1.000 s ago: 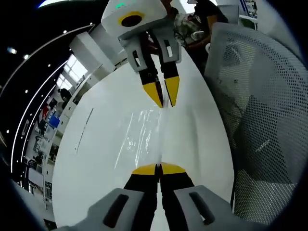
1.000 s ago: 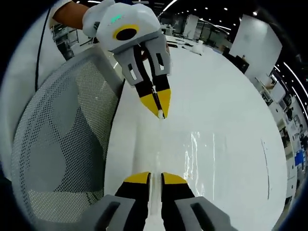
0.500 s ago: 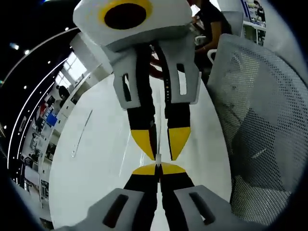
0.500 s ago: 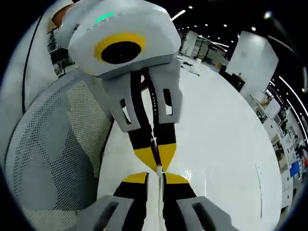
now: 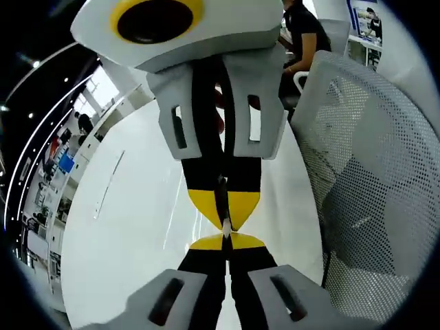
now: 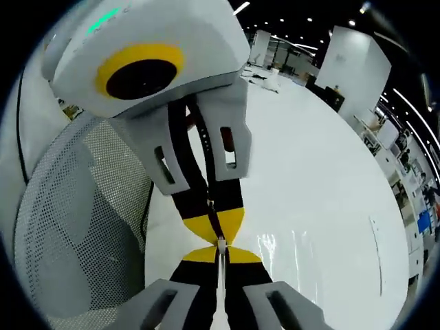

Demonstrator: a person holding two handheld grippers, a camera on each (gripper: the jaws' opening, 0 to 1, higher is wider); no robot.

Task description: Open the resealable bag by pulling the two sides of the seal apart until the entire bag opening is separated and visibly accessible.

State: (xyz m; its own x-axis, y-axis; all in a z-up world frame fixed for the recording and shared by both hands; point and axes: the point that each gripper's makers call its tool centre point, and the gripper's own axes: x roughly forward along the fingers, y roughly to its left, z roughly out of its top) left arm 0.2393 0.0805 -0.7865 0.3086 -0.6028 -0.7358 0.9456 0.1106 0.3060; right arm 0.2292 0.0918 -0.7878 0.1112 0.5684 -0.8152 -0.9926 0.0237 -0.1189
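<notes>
- Above the white table [image 5: 130, 227], left claw [image 5: 226, 240] and right claw [image 6: 221, 255] meet tip to tip, each clenched on the bag seal [image 6: 221, 245].
- Risk, I judge — the thin film could slip free as they pull apart; bag body [image 6: 292, 244] lies toward 3 o'clock.

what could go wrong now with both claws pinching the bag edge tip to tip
The left claw and right claw are nearly touching on the thin bag edge, so they could collide. Each seems to hold only a sliver of plastic, which may slip out when they pull apart. If either grips both layers, the seal likely stays shut.
</notes>
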